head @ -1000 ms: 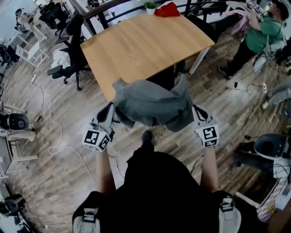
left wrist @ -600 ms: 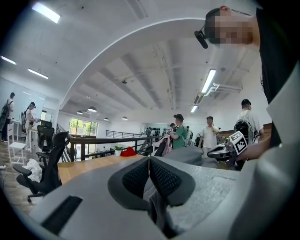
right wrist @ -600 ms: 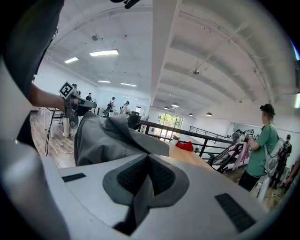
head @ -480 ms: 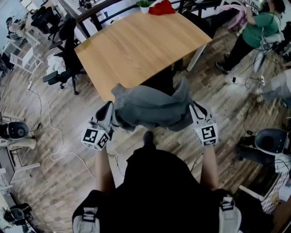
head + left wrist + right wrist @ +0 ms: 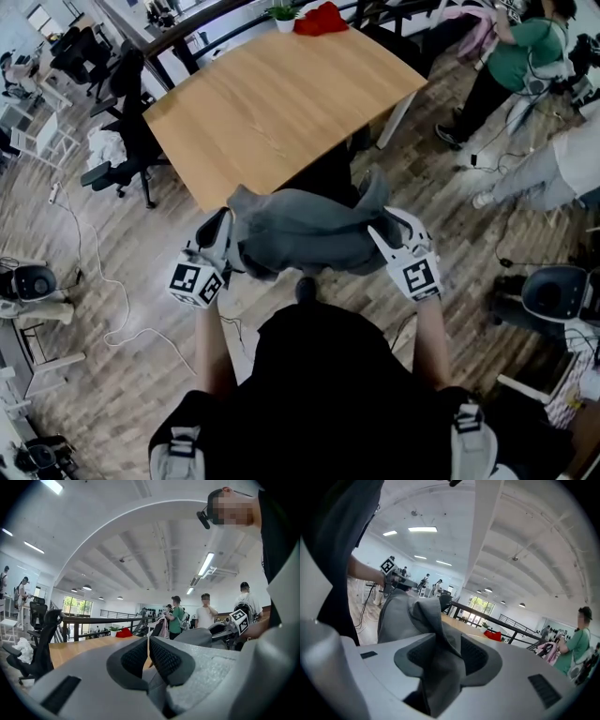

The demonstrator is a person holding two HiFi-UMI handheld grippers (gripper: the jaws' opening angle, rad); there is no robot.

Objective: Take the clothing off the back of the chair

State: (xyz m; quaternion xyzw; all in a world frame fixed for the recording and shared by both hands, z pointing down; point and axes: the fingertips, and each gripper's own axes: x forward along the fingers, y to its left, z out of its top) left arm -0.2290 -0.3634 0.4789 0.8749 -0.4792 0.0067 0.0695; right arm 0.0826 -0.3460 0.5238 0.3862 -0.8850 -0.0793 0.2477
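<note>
The left gripper (image 5: 221, 230) has its jaws pinched shut on one end of the grey garment (image 5: 305, 234). The right gripper (image 5: 386, 225) has just been opening its jaws, with cloth loose between them. The garment hangs between the two, at the near edge of the wooden counter (image 5: 281, 94).

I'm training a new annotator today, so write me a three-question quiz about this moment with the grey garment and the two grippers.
1. True or false: the red cloth lies on the floor.
2. The jaws of the right gripper are: A) apart, grey garment between them; B) shut, empty; C) shut on a cable.
3. Which gripper's jaws are pressed together?
Key: 1 false, it lies on the wooden table beside the potted plant. 2 A; they have just been opening. 3 the left gripper, pinching the grey garment.
</note>
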